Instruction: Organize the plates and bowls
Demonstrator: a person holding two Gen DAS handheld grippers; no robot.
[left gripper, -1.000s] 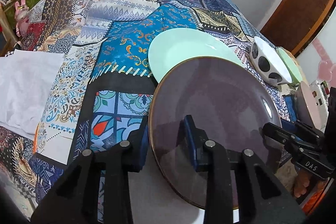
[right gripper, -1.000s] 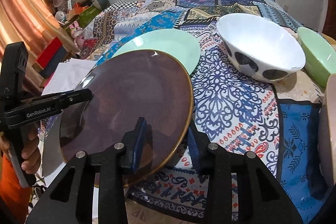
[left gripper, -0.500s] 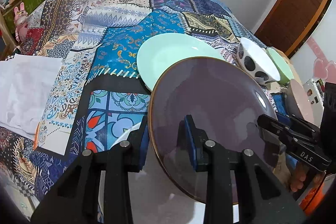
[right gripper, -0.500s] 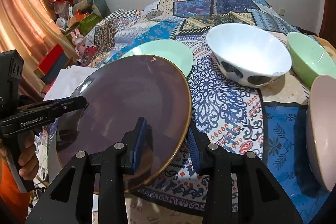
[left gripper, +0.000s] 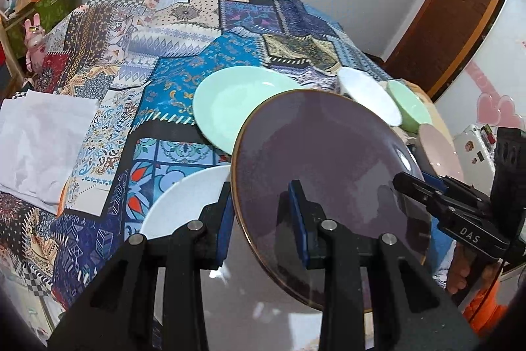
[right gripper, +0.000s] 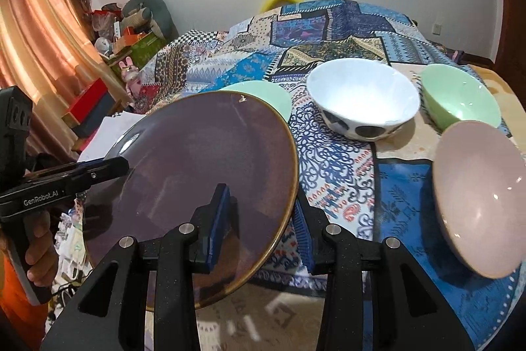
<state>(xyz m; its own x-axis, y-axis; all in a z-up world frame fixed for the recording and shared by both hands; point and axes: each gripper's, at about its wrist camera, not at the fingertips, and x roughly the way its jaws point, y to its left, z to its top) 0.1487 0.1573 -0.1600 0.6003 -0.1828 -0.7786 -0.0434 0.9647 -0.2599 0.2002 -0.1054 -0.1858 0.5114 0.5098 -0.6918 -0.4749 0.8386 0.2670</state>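
A dark purple plate [right gripper: 203, 173] with a gold rim is tilted above the bed. A mint plate [left gripper: 230, 104] and white plate [left gripper: 184, 206] lie flat; white spotted [right gripper: 361, 101], green [right gripper: 460, 97] and pink [right gripper: 476, 196] bowls sit near the bed's edge.

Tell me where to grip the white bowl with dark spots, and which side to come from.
Take the white bowl with dark spots by its rim, on the near side facing the right gripper. It stands upright and open on the patterned cloth, so one finger can go inside and one outside the thin wall. That side is bare; the green bowl crowds its right.
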